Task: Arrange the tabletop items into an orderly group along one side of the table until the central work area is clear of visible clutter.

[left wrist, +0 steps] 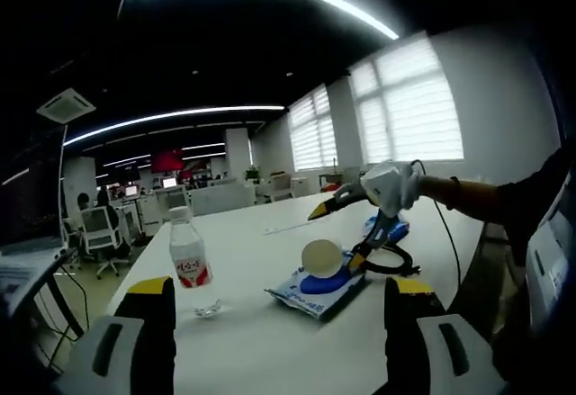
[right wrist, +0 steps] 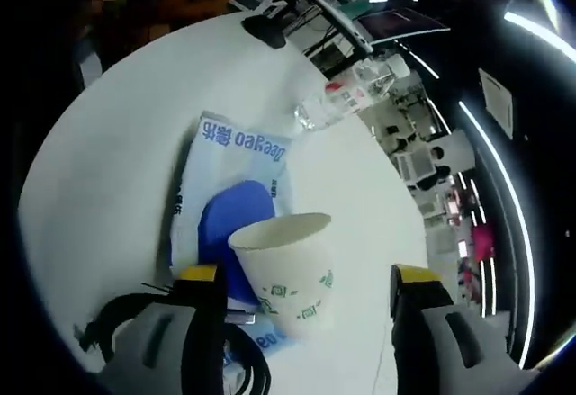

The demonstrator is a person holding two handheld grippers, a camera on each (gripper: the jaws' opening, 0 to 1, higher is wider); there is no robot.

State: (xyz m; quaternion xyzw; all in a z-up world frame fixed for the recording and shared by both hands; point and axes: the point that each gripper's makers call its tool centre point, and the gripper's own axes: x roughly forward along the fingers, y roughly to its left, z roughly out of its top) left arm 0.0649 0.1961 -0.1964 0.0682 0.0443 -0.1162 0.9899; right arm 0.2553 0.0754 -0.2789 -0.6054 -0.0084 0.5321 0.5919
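White paper cup [right wrist: 290, 269] with green print stands on the blue-and-white wipes packet [right wrist: 225, 215] on the white table [right wrist: 99, 188], between the right gripper's [right wrist: 306, 287] parted jaws, the clear water bottle [left wrist: 190, 261] apart beyond the left gripper's [left wrist: 279, 305] spread jaws.

White tabletop [left wrist: 270, 260], blue-and-white wares, yellow-tipped tools.

Clear bottle [left wrist: 190, 258] with white cap and red-and-white label; white tissue pack [right wrist: 225, 175] printed in blue lettering, with a solid blue patch in the middle; off-white paper cup [right wrist: 292, 269] with small green marks; black cable [left wrist: 396, 260] coiled behind. Left tool [left wrist: 279, 300] grey-white with black jaws capped yellow; right tool [right wrist: 306, 287] likewise grey with yellow tips.
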